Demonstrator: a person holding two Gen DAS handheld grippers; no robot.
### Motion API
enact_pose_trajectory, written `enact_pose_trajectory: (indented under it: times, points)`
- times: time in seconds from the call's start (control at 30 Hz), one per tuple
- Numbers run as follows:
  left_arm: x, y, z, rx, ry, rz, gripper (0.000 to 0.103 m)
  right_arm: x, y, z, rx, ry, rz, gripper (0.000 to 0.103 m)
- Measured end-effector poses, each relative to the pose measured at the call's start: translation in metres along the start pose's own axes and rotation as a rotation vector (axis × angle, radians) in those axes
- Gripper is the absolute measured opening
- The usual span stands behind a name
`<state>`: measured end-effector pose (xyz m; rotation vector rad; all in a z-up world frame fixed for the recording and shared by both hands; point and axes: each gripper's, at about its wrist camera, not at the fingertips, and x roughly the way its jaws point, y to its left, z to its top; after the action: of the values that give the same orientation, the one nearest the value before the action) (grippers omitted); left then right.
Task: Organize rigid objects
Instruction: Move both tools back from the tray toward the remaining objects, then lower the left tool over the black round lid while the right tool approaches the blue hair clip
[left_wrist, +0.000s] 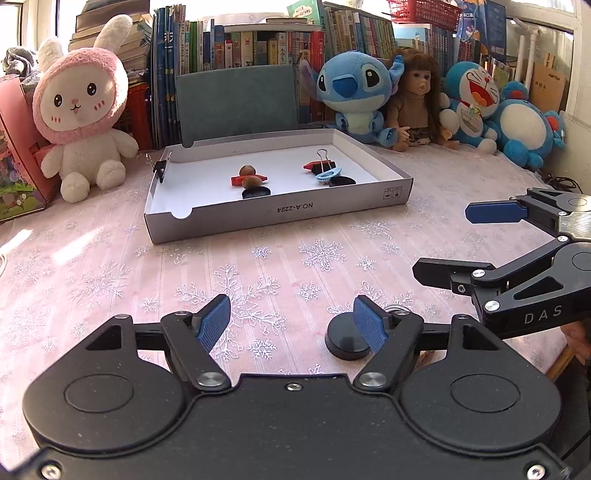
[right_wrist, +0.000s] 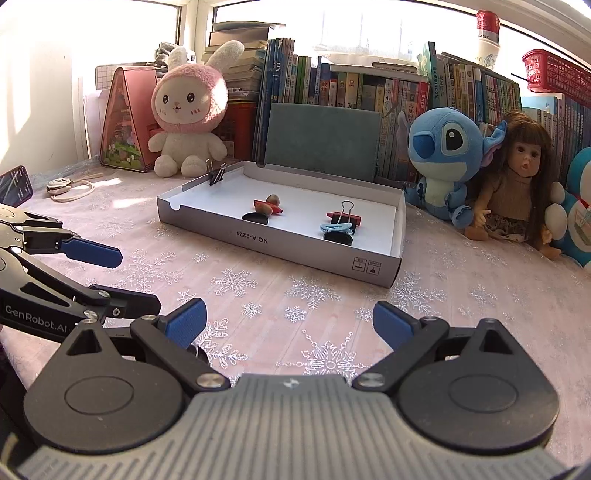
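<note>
Black disc (left_wrist: 345, 341) on the tablecloth (left_wrist: 258, 266) just beside the released left hand-held gripper (left_wrist: 291, 321), right fingertip (left_wrist: 369, 325) overlapping it.

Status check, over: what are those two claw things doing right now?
Left hand-held gripper open, empty. Right hand-held gripper open, empty. Black disc beside left fingers. Nothing blocking the box.

My table (left_wrist: 110, 258), wearing a pink snowflake cloth, is carrying 1 shallow grey box (left_wrist: 280, 214), 1 black disc (left_wrist: 345, 341) lying near me, and plush toys (left_wrist: 79, 110) sitting along its back edge.
</note>
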<state>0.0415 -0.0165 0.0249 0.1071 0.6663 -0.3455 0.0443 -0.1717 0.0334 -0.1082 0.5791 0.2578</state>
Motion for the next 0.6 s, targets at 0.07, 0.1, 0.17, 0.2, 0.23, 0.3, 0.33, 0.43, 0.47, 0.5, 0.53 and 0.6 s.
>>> enact_pose_trajectory:
  times: [0.07, 0.1, 0.17, 0.2, 0.23, 0.3, 0.33, 0.43, 0.47, 0.5, 0.53, 0.6]
  points:
    - [-0.005, 0.0, -0.008, 0.013, -0.002, -0.015, 0.067, -0.005, 0.0, -0.006, 0.004, 0.001, 0.0, 0.101]
    - [-0.007, 0.0, -0.012, 0.019, -0.001, -0.019, 0.062, -0.008, 0.0, -0.009, 0.011, 0.002, 0.001, 0.101]
    - [-0.01, -0.001, -0.018, 0.027, 0.006, -0.027, 0.047, -0.013, -0.001, -0.015, 0.033, 0.005, 0.009, 0.101]
    - [-0.011, -0.001, -0.021, 0.028, 0.012, -0.036, 0.042, -0.015, -0.001, -0.017, 0.044, 0.004, 0.013, 0.101]
    - [-0.012, -0.001, -0.024, 0.025, 0.021, -0.052, 0.042, -0.018, -0.001, -0.02, 0.056, 0.003, 0.017, 0.1]
    - [-0.011, -0.001, -0.027, 0.015, 0.032, -0.069, 0.042, -0.021, -0.001, -0.024, 0.07, 0.001, 0.018, 0.101]
    - [-0.011, -0.001, -0.028, 0.013, 0.033, -0.073, 0.042, -0.022, -0.001, -0.025, 0.075, 0.002, 0.015, 0.1]
    - [-0.009, -0.005, -0.029, 0.019, 0.017, -0.073, 0.041, -0.024, 0.001, -0.03, 0.08, 0.007, 0.007, 0.1]
    - [-0.008, -0.006, -0.029, 0.02, 0.012, -0.073, 0.041, -0.024, 0.001, -0.032, 0.083, 0.008, 0.006, 0.1]
    - [-0.006, -0.008, -0.029, 0.019, 0.005, -0.073, 0.041, -0.024, 0.001, -0.033, 0.085, 0.008, 0.005, 0.1]
    - [-0.006, -0.009, -0.028, 0.018, -0.001, -0.072, 0.041, -0.025, 0.002, -0.034, 0.087, 0.008, 0.005, 0.1]
    - [-0.004, -0.012, -0.028, 0.013, -0.031, -0.061, 0.041, -0.027, 0.003, -0.037, 0.095, -0.001, -0.001, 0.1]
